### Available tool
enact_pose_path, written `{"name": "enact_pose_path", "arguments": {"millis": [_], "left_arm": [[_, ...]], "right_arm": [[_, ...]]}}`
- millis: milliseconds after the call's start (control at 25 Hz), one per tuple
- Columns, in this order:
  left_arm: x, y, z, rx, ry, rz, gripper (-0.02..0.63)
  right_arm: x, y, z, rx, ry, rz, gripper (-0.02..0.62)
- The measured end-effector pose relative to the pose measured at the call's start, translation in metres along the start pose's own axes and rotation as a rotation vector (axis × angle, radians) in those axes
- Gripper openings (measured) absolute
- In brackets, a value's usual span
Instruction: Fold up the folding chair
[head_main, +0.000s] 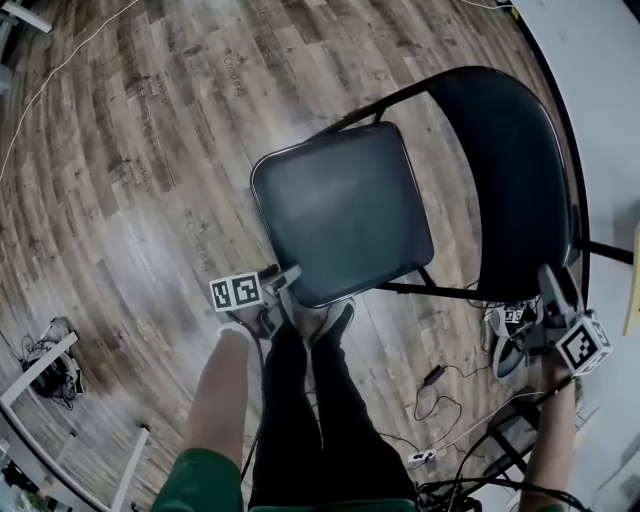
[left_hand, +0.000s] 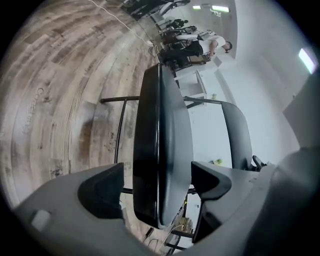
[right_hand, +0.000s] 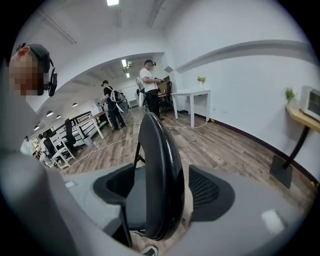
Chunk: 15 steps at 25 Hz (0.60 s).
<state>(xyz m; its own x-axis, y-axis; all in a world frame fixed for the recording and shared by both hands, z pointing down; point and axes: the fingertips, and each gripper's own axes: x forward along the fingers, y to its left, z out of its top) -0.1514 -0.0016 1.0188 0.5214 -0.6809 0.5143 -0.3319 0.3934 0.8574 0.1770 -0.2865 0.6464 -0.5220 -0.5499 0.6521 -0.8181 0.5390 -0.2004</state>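
A black folding chair stands unfolded on the wood floor, with its padded seat (head_main: 340, 210) in the middle and its backrest (head_main: 510, 180) to the right. My left gripper (head_main: 283, 283) is at the seat's near corner. In the left gripper view the seat (left_hand: 160, 150) runs edge-on between the jaws of this gripper (left_hand: 157, 187), with a gap on each side, so it is open. My right gripper (head_main: 552, 285) is at the backrest's near edge. In the right gripper view the backrest (right_hand: 160, 165) stands between the wide jaws of that gripper (right_hand: 162, 192), and the pads do not press on it.
The person's legs and shoes (head_main: 300, 400) stand just before the seat. Cables and a power strip (head_main: 425, 455) lie on the floor at the lower right. White table legs (head_main: 40, 370) are at the lower left. People and tables (right_hand: 150, 85) fill the far room, and a white wall (head_main: 600, 60) runs along the right.
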Motion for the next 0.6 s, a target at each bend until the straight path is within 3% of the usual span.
{"name": "enact_pose_path", "arguments": {"millis": [240, 440, 520, 600], "left_arm": [[0.021, -0.001, 0.005, -0.058, 0.023, -0.149, 0.422], [0.037, -0.002, 0.000, -0.073, 0.064, -0.169, 0.420], [0.038, 0.000, 0.000, -0.090, 0.059, -0.152, 0.418], [0.038, 0.001, 0.002, -0.108, 0.048, -0.128, 0.419]], "right_arm": [[0.015, 0.003, -0.006, 0.002, 0.047, 0.040, 0.331], [0.021, 0.001, -0.009, -0.041, 0.061, 0.018, 0.324], [0.022, -0.003, -0.010, -0.037, 0.059, 0.008, 0.288], [0.021, -0.010, -0.009, -0.016, 0.054, -0.012, 0.207]]}}
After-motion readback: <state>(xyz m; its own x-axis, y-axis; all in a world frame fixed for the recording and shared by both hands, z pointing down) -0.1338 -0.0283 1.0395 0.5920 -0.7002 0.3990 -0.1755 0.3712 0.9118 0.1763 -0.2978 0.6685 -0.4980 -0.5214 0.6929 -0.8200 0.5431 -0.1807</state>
